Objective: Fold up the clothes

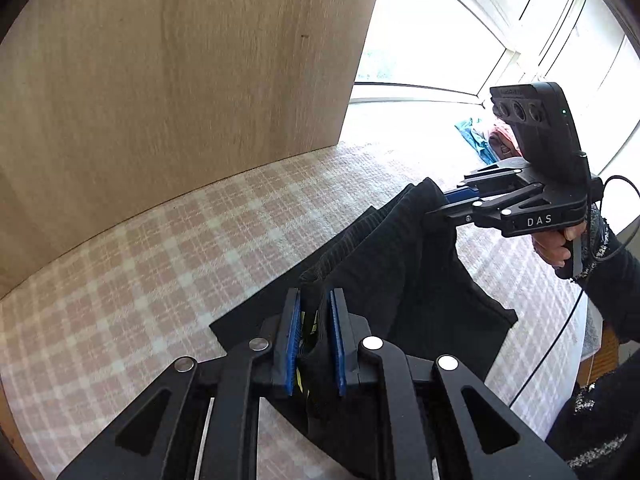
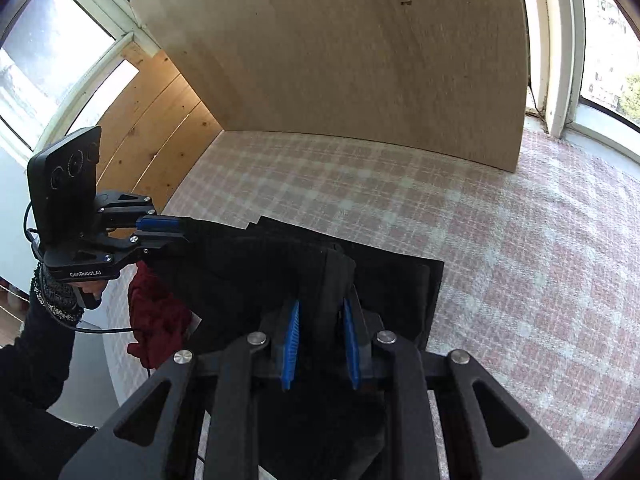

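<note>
Gripping one black garment (image 1: 400,264) between them: left claw (image 1: 315,300), right claw (image 2: 320,312), above checked counter (image 2: 480,240).

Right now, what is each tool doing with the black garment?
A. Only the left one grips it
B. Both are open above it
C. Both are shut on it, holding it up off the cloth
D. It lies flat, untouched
C: the left tool and the right tool each pinch the black garment, which hangs between them above the checked cloth.
</note>
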`<state>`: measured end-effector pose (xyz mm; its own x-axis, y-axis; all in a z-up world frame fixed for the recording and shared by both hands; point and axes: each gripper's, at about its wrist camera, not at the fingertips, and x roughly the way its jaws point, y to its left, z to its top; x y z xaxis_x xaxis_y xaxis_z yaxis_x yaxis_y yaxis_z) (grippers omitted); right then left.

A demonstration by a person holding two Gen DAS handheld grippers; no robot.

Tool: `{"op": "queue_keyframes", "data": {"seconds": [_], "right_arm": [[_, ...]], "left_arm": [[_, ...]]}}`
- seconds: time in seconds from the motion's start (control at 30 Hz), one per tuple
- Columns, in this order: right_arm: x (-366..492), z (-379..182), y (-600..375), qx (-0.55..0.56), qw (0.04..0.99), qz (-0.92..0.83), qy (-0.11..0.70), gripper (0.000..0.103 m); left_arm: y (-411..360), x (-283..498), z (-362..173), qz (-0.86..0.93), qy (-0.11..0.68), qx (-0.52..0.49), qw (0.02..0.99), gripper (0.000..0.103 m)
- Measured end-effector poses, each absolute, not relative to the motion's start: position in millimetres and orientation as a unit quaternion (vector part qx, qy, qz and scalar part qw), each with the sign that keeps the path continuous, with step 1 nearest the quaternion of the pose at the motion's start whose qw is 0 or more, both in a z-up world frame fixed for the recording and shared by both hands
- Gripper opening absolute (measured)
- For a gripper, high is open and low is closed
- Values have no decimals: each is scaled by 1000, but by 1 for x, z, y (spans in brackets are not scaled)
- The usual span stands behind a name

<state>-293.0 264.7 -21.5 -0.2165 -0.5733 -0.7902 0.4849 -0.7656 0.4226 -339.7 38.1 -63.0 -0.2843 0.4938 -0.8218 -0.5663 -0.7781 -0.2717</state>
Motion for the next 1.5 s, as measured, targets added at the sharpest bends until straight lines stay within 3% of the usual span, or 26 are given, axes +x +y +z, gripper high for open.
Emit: {"op": "queue_keyframes", "data": {"seconds": [0.1,0.2,0.33,0.47,0.6,0.8,0.93,1.07,1.13,1.3,1.37,1.43,1.5], "right_arm": [[-316,-45,249,533,267,-802,12,20],[-343,-72,243,568,231,-789,38,29],[-336,-54,251,560,227,-795,44,37],[-309,-25,276,542,229,-809,22,37],[-256,-13,290,545,242,-803,13,37],[-193,-28,308,570,210,-793,40,38],[-171,-46,315,588,189,-786,33,38],[-154,-46,311,583,201,-786,32,40],[-151,-46,304,581,199,-787,54,47],[-160,-59,298,596,200,-776,42,47],[-163,-66,296,606,197,-770,41,46],[-166,-69,299,613,201,-764,22,22],[-168,-69,304,616,208,-760,-4,16]], "left_arm": [[18,-345,-67,815,29,-502,287,24],[2,-369,-83,823,32,-520,228,30],[-14,-364,-77,824,-9,-522,220,30],[6,-307,-67,806,41,-523,272,35],[13,-247,-86,762,8,-562,322,35],[6,-196,-126,735,10,-608,299,35],[2,-176,-128,745,62,-609,267,35],[-9,-161,-119,752,96,-606,239,35],[-17,-159,-112,754,99,-608,227,34],[-16,-156,-64,788,95,-564,228,37],[-8,-160,-48,798,90,-544,243,47],[11,-163,-54,791,103,-543,263,48],[31,-167,-63,782,117,-543,283,48]]}}
